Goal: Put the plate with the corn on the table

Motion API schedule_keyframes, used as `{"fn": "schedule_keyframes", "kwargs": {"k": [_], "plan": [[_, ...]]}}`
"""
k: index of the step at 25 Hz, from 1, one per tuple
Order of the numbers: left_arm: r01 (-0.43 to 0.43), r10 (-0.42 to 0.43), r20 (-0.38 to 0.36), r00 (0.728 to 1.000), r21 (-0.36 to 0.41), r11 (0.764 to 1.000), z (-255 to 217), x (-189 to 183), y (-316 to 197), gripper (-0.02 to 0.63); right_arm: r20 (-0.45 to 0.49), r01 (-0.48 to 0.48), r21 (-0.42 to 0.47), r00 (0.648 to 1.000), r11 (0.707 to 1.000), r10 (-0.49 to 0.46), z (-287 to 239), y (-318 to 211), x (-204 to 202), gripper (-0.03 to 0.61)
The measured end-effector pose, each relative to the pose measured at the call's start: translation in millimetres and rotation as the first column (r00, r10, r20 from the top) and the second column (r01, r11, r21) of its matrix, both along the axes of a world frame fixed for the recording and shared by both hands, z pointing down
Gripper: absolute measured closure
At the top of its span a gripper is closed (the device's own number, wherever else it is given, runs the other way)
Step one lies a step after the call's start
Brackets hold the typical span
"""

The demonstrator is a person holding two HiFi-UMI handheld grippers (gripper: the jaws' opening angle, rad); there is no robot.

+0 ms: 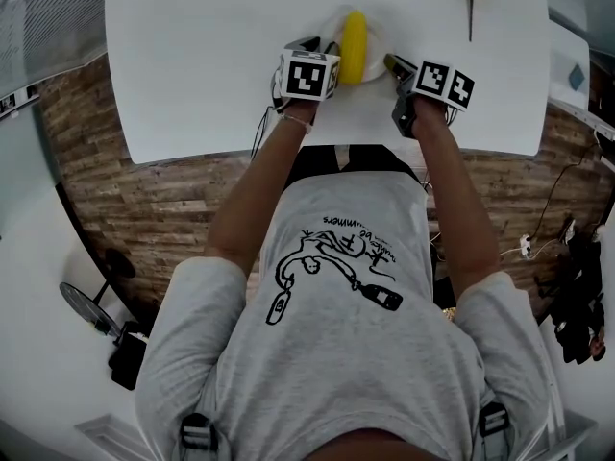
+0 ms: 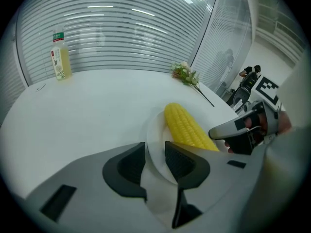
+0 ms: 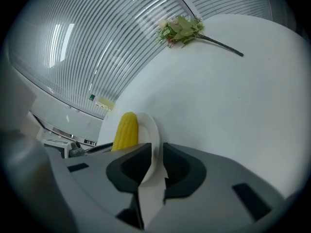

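Slatted blinds (image 2: 121, 33) ran along the far wall, and wood-patterned floor (image 1: 144, 200) showed beneath the near edge of a wide white tabletop (image 1: 192, 65). Person in a grey printed T-shirt (image 1: 356, 305) stood at that near edge, both arms reaching forward. Left hand-held gripper (image 2: 154, 161) was at the plate's left side, its marker cube (image 1: 309, 75) facing up; its jaws stood wide apart with the plate's rim passing between them, and the pads did not look pressed on it. Right hand-held gripper (image 3: 154, 166) was at the plate's right side, its own cube (image 1: 444, 83) likewise on top; its jaws sat much closer together, clamped on the thin rim seen edge-on between the pads. White plate (image 1: 375, 36) lay between the two grippers, near the front middle of the tabletop, and appeared to rest on the surface. One yellow corn cob (image 1: 354, 46) lay lengthwise on the plate, pointing away from the person. Small bottle of pale yellow liquid (image 2: 60, 57) stood upright at the far left of the tabletop, well apart from the plate. Green sprig with a long stem (image 3: 182, 29) lay flat toward the far right edge.
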State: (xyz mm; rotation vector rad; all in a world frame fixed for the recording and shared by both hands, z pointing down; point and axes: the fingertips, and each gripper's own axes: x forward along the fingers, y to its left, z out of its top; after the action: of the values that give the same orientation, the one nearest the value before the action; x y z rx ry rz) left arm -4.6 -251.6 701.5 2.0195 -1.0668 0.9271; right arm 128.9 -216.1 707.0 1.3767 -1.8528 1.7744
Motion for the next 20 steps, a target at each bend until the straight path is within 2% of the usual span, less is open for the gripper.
{"fn": "schedule_keyframes", "kwargs": {"k": [4, 7, 9, 11, 14, 18, 20], "plan": [[0.031, -0.032, 0.009, 0.999, 0.025, 0.999, -7, -12, -1, 0.479, -0.069, 0.051, 0.032, 0.996, 0.998, -0.048, -2, 5, 4, 0.489], [0.054, -0.054, -0.012, 0.998, 0.045, 0.998, -16, -22, -2, 0.479, -0.118, 0.089, 0.094, 0.99, 0.992, -0.078, -12, 3, 7, 0.5], [0.073, -0.069, -0.05, 0.996, 0.082, 0.994, -29, -26, -2, 0.482, -0.148, 0.128, 0.157, 0.983, 0.979, -0.105, -25, 0, 7, 0.514], [0.087, -0.074, -0.092, 0.993, 0.147, 0.985, -49, -28, -2, 0.512, -0.196, 0.191, 0.23, 0.97, 0.954, -0.147, -40, -3, 4, 0.517], [0.067, -0.034, -0.131, 0.991, 0.256, 0.964, -86, -26, -2, 0.539, -0.296, 0.299, 0.347, 0.934, 0.889, -0.199, -74, -6, -1, 0.53], [0.042, 0.028, -0.183, 0.983, 0.367, 0.929, -141, -20, 1, 0.558, -0.442, 0.429, 0.485, 0.872, 0.762, -0.21, -136, -12, -7, 0.551], [0.047, 0.047, -0.206, 0.977, 0.428, 0.902, -172, -18, 3, 0.568, -0.5, 0.475, 0.534, 0.845, 0.7, -0.192, -169, -13, -9, 0.561]]}}
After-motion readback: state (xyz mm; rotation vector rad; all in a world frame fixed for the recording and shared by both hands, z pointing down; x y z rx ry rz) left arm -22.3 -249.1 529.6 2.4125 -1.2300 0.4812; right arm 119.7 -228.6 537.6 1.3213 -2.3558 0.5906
